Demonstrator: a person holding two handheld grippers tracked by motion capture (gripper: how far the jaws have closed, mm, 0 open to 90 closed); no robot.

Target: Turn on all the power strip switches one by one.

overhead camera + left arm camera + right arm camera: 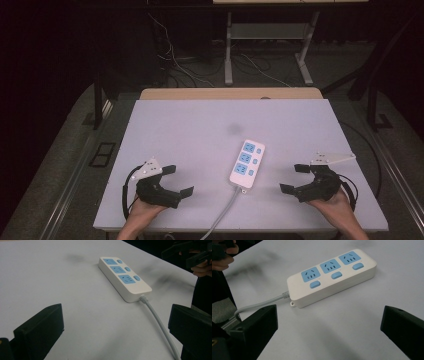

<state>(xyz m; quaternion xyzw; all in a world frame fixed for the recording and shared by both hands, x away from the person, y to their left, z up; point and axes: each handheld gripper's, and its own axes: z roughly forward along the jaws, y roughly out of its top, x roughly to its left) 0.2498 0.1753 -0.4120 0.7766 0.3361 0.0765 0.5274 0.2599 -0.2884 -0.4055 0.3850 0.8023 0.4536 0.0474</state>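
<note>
at the near edge of the table [165, 120] the person's two hands rest with a gripper in each. the left gripper [177, 181] sits low at the near left, its jaws spread wide with nothing between them; the right gripper [295, 178] mirrors it at the near right, jaws equally wide and empty. both point inward toward the middle.

between them, a little farther in, lies the white power strip [247, 160], flat on the table, angled so its far end leans right. it has three blue sockets, each with a blue switch [315, 284] beside it. its grey cord [225, 210] leaves the near end and runs off the near table edge. neither gripper touches the strip or the cord.

my guess is that trouble would come from the cord: it hangs over the edge, so its weight or a snag below could drag the strip round as soon as one end is lifted. the casing looks smooth and wide, so a pinch across it with one gripper could slip or press a switch by accident. the left gripper could also catch the cord, which passes near its jaw in the left gripper view.

farther back, past the table, there are desk legs [228, 50] and loose cables on the floor.
</note>
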